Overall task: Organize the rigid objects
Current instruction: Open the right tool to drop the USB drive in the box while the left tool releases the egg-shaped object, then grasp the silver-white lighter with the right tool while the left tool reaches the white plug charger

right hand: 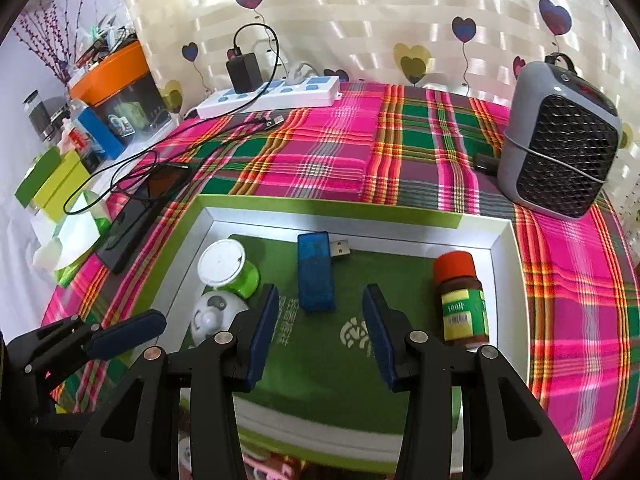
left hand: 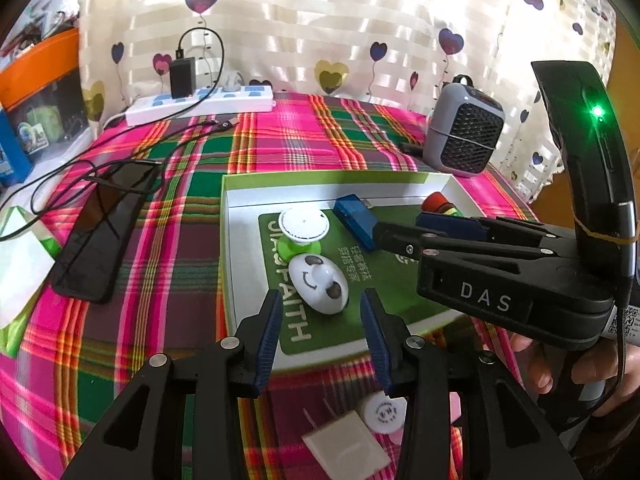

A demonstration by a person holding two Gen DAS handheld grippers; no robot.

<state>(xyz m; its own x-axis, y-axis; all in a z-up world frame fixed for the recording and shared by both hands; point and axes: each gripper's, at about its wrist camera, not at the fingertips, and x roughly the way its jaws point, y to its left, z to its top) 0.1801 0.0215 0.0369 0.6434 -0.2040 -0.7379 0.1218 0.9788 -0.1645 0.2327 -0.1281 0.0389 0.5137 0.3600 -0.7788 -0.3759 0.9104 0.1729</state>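
A shallow box (left hand: 240,216) with a green floor lies on the plaid cloth. In it are a white egg toy with a panda face (left hand: 318,284), a green pot with a white lid (left hand: 302,226), a blue USB stick (left hand: 354,216) and a red-capped bottle (left hand: 438,202). My left gripper (left hand: 322,296) hangs open over the egg toy, pads clear of it. My right gripper (right hand: 320,292) is open above the near end of the USB stick (right hand: 316,272), not touching it. The bottle (right hand: 462,300) lies to its right, the pot (right hand: 226,266) and egg toy (right hand: 214,316) to its left.
A black phone (left hand: 100,232) with cables lies left of the box, a power strip (left hand: 200,106) at the back, a grey heater (left hand: 464,128) at the back right. A white square piece (left hand: 346,448) and a round lid (left hand: 384,414) sit before the box. A hand (left hand: 560,364) holds the right gripper.
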